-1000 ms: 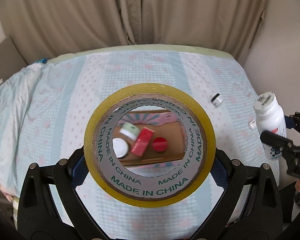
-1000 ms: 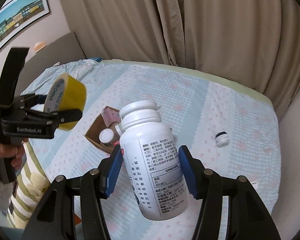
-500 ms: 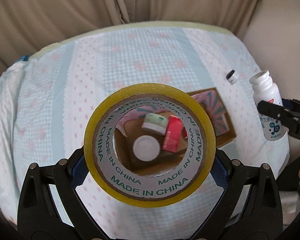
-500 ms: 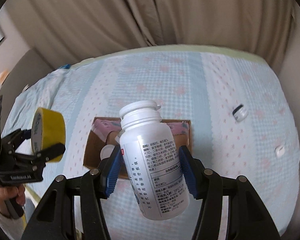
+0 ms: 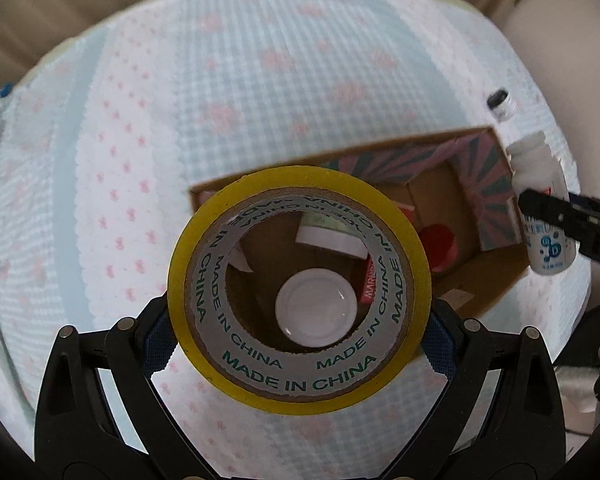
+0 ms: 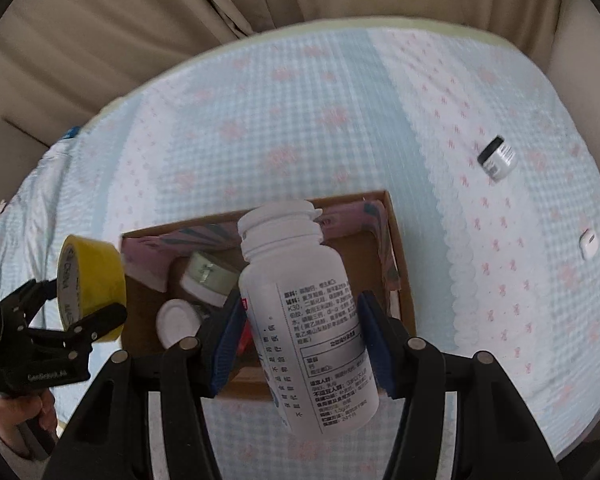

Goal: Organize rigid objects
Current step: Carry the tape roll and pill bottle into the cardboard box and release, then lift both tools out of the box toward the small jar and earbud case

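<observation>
My left gripper is shut on a yellow tape roll, held above the left end of an open cardboard box. The roll also shows in the right wrist view. My right gripper is shut on a white pill bottle, tilted above the box. The bottle shows in the left wrist view at the box's right edge. Inside the box lie a white-lidded jar, a green-labelled jar, a red carton and a red cap.
The box sits on a bed with a light blue, pink-dotted cover. A small black-capped jar and a small white object lie on the cover right of the box. Beige curtains hang behind the bed.
Both grippers have come closer to the box and now look down into it. The tape roll and the bottle stay gripped. The box looms larger in both views.
</observation>
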A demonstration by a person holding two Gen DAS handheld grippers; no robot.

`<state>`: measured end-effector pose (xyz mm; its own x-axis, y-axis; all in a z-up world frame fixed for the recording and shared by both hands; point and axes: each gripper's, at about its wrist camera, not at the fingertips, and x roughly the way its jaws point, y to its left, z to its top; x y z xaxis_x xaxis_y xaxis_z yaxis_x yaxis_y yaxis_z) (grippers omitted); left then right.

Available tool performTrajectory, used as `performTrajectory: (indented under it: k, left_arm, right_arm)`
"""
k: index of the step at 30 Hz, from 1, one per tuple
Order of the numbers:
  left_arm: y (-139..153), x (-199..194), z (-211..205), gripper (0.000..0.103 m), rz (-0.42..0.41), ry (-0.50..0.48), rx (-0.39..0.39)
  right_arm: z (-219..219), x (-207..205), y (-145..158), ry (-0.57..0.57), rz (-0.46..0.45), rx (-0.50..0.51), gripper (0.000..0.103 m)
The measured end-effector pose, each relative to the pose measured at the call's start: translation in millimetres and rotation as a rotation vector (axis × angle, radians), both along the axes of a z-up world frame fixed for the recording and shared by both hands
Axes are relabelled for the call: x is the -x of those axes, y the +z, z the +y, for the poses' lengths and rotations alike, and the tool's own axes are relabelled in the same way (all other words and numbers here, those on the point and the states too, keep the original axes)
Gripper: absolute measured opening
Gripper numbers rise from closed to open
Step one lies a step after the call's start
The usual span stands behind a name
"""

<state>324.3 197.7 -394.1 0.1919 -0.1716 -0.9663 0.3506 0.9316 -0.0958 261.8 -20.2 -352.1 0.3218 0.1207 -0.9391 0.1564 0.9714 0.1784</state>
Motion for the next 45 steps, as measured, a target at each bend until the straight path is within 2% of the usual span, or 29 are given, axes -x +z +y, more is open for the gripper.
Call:
performTrajectory:
  k: [6,11,15,16,18,19,20,21,22,23,24,35,45]
  left_arm:
    - [-31.7,-4.6,-15.2,0.097,0.041,-0.057,-0.035]
    - [-38.0,-3.9,-25.2,0.097,0.045,-0.091,-0.061]
    - [-42.2,-1.0,-33.8,0.098,0.077,-0.110,-0.043]
    - [-42.1,0.2,-34.6,0.103,0.078,-0.116,-0.032]
    - [-36.0,6.1,-36.5,0.103,0.050,-0.124,0.003]
    - [-32.3,9.0,-38.2,0.103,0.034,-0.125,0.009]
    - [-30.5,10.4,-39.4,0.103,0.028,-0.127,0.010]
    - [-29.3,11.5,-40.4,0.103,0.028,-0.128,0.006]
    - [-28.8,12.5,-40.8,0.103,0.030,-0.124,0.003]
    - [-28.3,13.3,-40.1,0.103,0.030,-0.119,0.004]
    - [-27.4,14.2,-38.7,0.103,0.028,-0.112,0.003]
    - [5.7,39.1,-5.3,0.103,-0.021,-0.015,-0.005]
    - [71.7,88.7,16.5,0.103,-0.122,0.063,0.002]
  right_arm:
    - [-5.3,-13.5,-41.6,-0.020,0.073,0.004,0.052]
    - [-2.3,-19.8,-58.2,0.006,0.107,-0.008,0.050]
    - [1.1,-28.5,-62.7,0.022,0.120,0.065,0.050]
    - [0.9,-29.1,-63.8,0.017,0.122,0.080,0.050]
    - [-2.7,-27.7,-63.9,-0.001,0.105,0.064,0.050]
    - [-4.2,-27.2,-65.3,-0.011,0.110,0.049,0.056]
    - [-5.6,-26.8,-67.7,-0.021,0.122,0.033,0.070]
    - [-6.2,-25.7,-68.7,-0.026,0.122,0.023,0.079]
    - [-6.6,-24.8,-68.4,-0.025,0.110,0.016,0.094]
    - [-5.2,-22.4,-66.5,-0.020,0.095,0.014,0.101]
    - [-4.3,-21.3,-65.5,-0.016,0.089,0.013,0.102]
    - [2.6,-6.3,-38.4,0.010,0.029,-0.010,0.102]
    - [10.8,33.5,20.2,0.048,-0.055,-0.014,0.102]
